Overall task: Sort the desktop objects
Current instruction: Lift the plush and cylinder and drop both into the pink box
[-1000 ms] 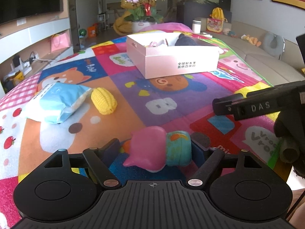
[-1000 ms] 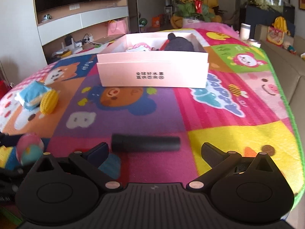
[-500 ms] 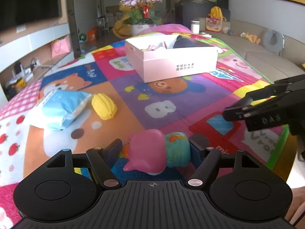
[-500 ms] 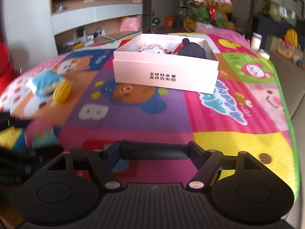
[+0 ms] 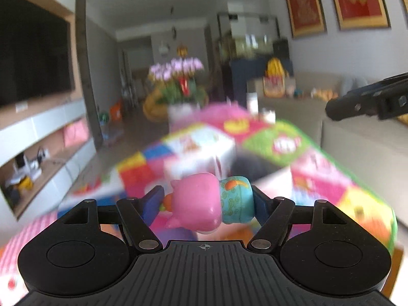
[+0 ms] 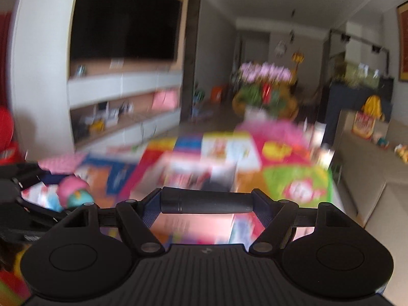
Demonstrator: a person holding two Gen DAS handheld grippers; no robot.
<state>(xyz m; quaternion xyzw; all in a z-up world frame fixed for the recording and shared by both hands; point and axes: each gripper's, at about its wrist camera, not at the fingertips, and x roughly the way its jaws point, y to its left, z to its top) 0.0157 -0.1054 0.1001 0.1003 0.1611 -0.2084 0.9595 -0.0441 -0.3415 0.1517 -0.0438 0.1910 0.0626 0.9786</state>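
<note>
My left gripper [image 5: 207, 201] is shut on a pink pig toy [image 5: 201, 204] with a teal body and holds it in the air above the colourful play mat [image 5: 318, 178]. My right gripper [image 6: 207, 201] is shut on a black cylinder [image 6: 206, 200], held crosswise and lifted. The pink box [image 6: 201, 170] lies ahead, blurred by motion, and shows as a pale blur in the left wrist view [image 5: 204, 153]. The right gripper's tip shows in the left wrist view [image 5: 367, 102]. The toy shows at the left in the right wrist view [image 6: 74, 191].
A pot of pink flowers [image 5: 178, 81] stands beyond the mat's far end. A TV wall with shelves [image 6: 122, 81] is on the left. A beige sofa [image 5: 357, 137] runs along the right.
Both grippers have risen and moved forward with their objects, so the views are blurred. The right gripper closed on the black cylinder and lifted it off the mat.
</note>
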